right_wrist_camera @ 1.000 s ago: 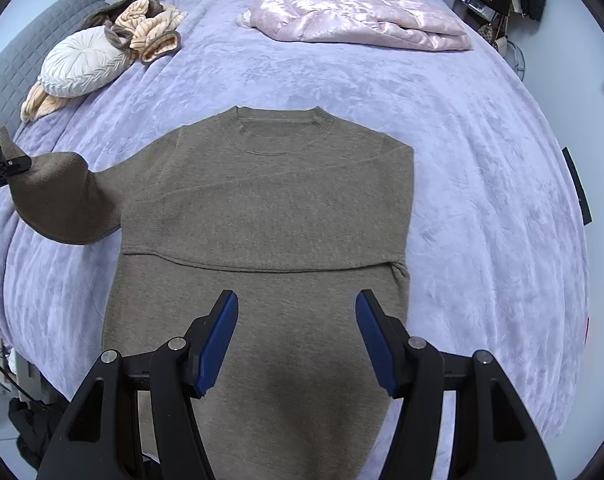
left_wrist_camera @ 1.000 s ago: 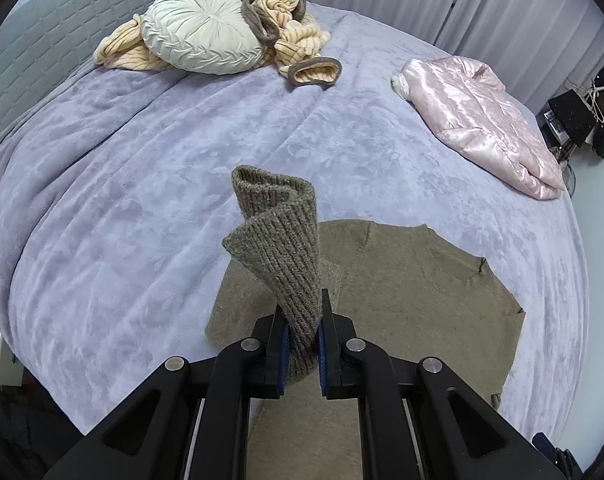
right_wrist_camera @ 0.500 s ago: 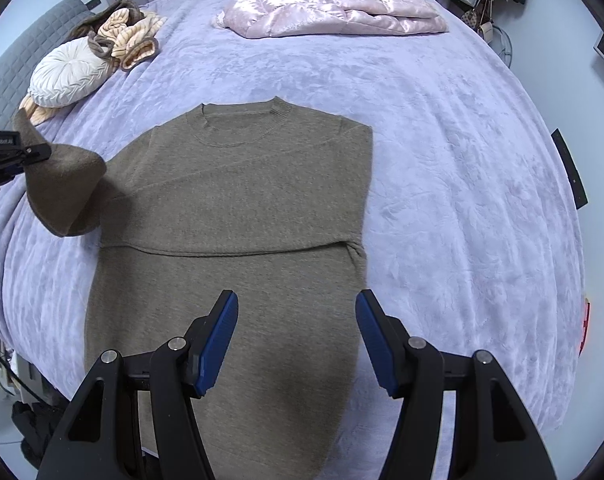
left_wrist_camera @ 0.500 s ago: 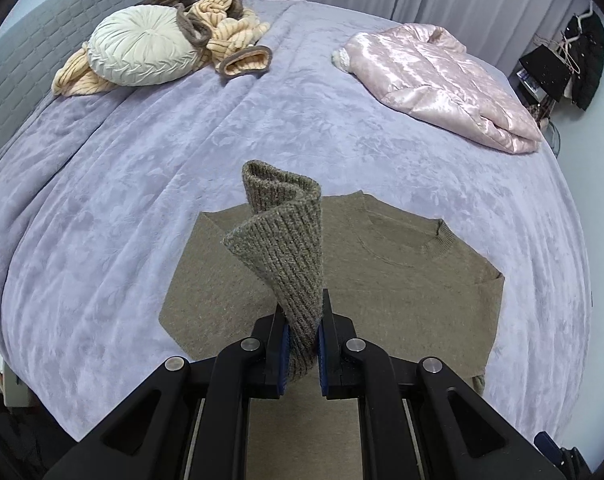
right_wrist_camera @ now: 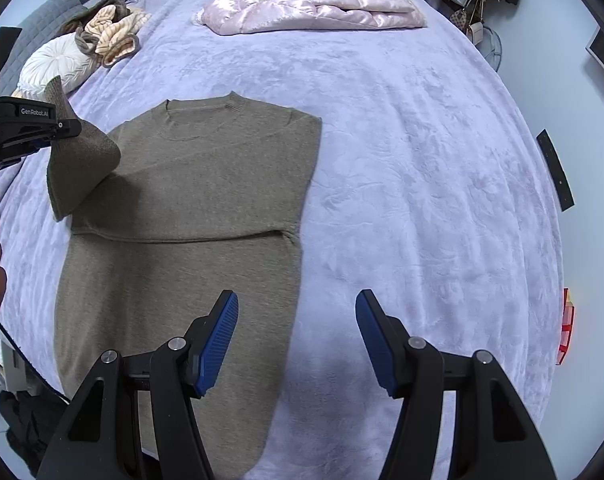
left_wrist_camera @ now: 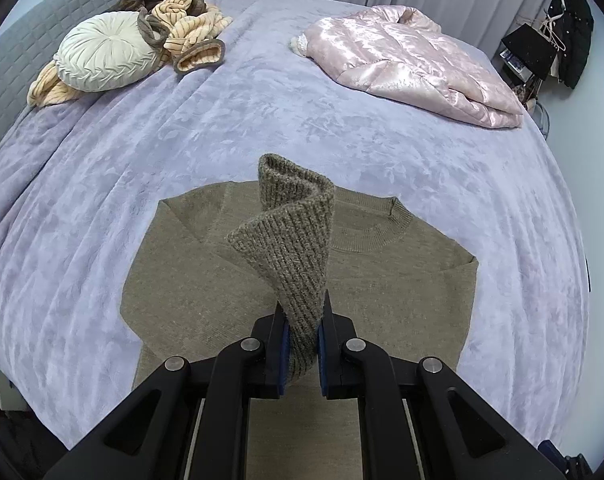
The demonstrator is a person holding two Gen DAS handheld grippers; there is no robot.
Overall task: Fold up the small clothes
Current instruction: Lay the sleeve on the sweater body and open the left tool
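Your left gripper (left_wrist_camera: pixel 302 354) pinches the sweater's (right_wrist_camera: pixel 190 208) ribbed cuff (left_wrist_camera: pixel 290 240), lifted above the bedspread (right_wrist_camera: pixel 402 160). The sweater lies flat lengthwise, collar pointing away. Only the right view shows your right gripper (right_wrist_camera: pixel 296 340), wide and empty.

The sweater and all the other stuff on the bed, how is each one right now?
Sweater: flat on the bed, one sleeve folded across.
Sleeve cuff: lifted, pinched in the left tool.
Right tool: open, empty, over the sweater's edge.
Pink jacket: loosely folded, lying flat.
Round cushion: resting on a crumpled striped garment.
Bed cover: spread out.
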